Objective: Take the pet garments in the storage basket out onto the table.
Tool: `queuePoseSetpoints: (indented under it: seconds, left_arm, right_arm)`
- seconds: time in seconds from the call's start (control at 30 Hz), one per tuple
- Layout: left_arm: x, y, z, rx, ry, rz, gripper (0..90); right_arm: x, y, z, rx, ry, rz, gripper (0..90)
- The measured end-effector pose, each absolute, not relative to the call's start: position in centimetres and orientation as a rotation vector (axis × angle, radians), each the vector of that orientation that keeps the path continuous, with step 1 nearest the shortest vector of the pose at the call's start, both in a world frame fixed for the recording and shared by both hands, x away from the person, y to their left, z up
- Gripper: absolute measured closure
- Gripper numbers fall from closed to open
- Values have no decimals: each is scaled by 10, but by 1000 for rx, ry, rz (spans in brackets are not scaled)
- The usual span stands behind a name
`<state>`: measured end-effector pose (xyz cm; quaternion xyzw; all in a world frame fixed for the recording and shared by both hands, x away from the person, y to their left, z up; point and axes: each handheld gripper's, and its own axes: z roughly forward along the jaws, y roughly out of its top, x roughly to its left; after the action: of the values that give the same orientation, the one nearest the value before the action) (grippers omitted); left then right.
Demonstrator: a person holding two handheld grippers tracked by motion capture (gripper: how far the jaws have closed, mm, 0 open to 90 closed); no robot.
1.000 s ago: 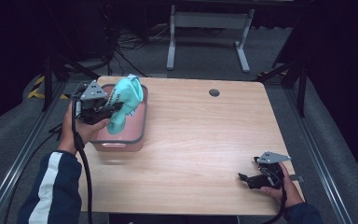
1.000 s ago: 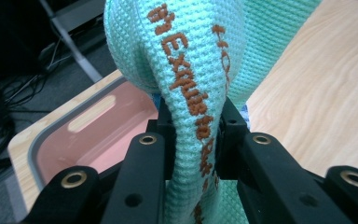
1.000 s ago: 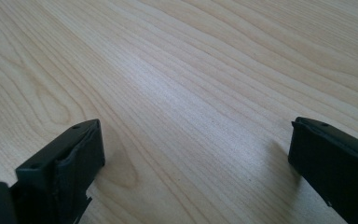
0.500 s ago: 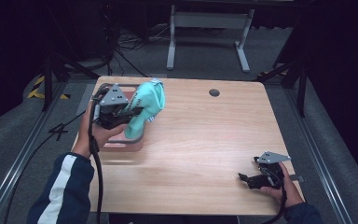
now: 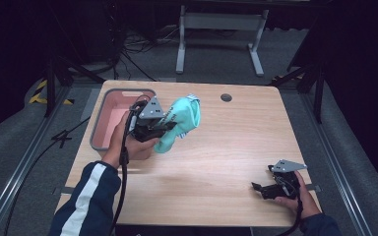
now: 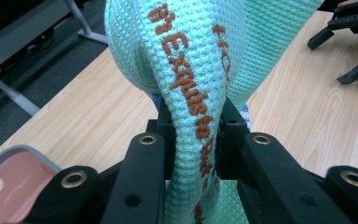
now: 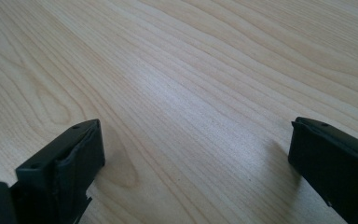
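1. At the near right corner of the desk (image 5: 216, 162), your right gripper (image 5: 268, 189) sits low over the wood, held in your right hand (image 5: 298, 196). Its jaws are spread wide, with nothing between them; the right gripper view shows bare wood grain in the gap.

2. Your left sleeve (image 5: 86, 196), dark with a white stripe, comes in from the near left edge, and a black cable (image 5: 123, 177) trails along it toward the left gripper.

3. Farther in, left of the desk's middle, your left gripper (image 5: 165, 125) is raised above the desk with its grey plate (image 5: 152, 109) on top. Its jaws are pinching the cloth (image 5: 179, 123).

4. The cloth is mint green, with a waffle weave. It hangs from the jaws in the air, above the desk and just right of the bin. In the left gripper view, the cloth (image 6: 200, 60) is bunched into a narrow fold where the jaws squeeze it and widens beyond them. Orange stitched lettering (image 6: 191, 93) runs along that fold; you cannot read it whole.

5. Just left of that gripper stands the bin (image 5: 101, 123), grey-rimmed and pink inside, near the far left corner of the desk. The cloth is outside it.

6. Beyond the cloth, a dark round grommet (image 5: 226, 97) sits in the desk near the far edge.

7. Past the desk, a grey metal frame (image 5: 216, 22) stands on the dark floor.
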<state>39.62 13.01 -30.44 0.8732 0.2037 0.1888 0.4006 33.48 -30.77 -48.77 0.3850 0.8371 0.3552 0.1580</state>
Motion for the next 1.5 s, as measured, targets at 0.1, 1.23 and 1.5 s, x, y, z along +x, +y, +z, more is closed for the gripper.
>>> queuePoseSetpoints:
  seconds: [0.1,1.23,1.5]
  left_arm:
    - [399,123,-309,2218,508,462,766]
    - [435,46,-391,2414,530,315,763]
    - [439,40,-409,2469,544,258,759]
  right_arm:
    - [335,-308,-488,1100,2394,1016,37]
    - [335,-308,-488,1100,2394,1016,37]
    - [335,-308,-488,1100,2394,1016,37]
